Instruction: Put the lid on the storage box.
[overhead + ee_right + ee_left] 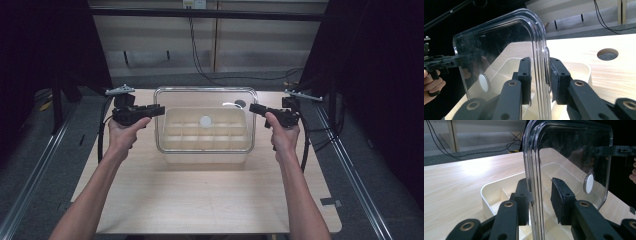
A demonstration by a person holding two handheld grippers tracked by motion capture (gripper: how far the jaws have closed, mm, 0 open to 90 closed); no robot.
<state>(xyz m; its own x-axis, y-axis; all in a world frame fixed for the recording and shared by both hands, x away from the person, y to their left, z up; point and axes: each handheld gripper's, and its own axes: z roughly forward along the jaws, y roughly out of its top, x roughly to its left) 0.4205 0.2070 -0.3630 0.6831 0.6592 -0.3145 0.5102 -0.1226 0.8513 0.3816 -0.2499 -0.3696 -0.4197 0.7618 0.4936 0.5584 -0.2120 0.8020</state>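
Note:
A clear plastic lid (200,97) with a white round knob (205,120) hangs level just above a cream box (205,151) divided into compartments. My left gripper (160,110) is shut on the lid's left edge and my right gripper (252,108) on its right edge. In the left gripper view the jaws (539,181) straddle the lid's rim (534,157), with the knob (588,183) beyond and the box (496,186) under it. The right gripper view has the jaws (540,59) clamped on the rim (541,37), the knob (484,83) farther along.
The box stands mid-table on a pale wooden top (210,200), which has a round hole (240,103) behind the box. Metal rails run along both table sides. Black curtains flank the scene, and cables lie on the floor at the back.

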